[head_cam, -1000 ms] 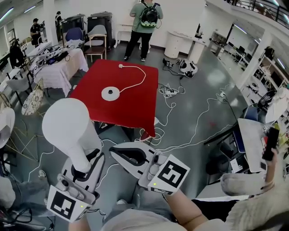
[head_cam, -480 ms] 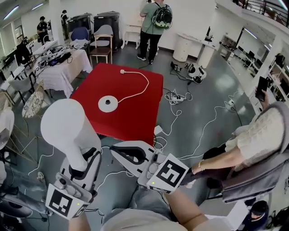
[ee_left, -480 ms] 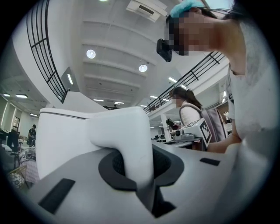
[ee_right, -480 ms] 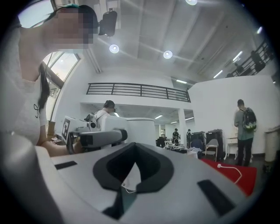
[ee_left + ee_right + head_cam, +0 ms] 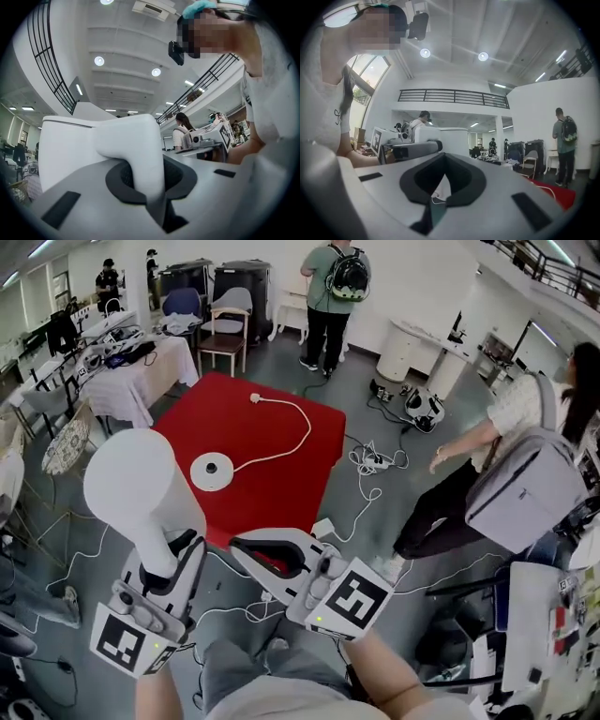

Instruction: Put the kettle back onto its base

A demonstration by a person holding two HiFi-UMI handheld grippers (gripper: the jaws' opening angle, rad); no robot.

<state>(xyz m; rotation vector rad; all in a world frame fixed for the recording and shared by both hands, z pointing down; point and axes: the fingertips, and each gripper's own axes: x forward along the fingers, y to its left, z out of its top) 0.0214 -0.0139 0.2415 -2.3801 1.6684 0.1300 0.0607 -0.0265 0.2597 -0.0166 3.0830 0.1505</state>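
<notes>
- The kettle (image 5: 141,486) has a white body, smooth and matt, and it looks like plastic.
- The base (image 5: 212,471) is a smooth white disc, plastic by its look.
- The table (image 5: 281,488) has a red matt top; whether it is cloth I cannot tell.
- The floor (image 5: 394,418) is grey, smooth and a little glossy, with pale reflections.
- The left gripper (image 5: 173,557) and the right gripper (image 5: 242,547) have pale matt plastic shells and dark matt inner linings.
</notes>
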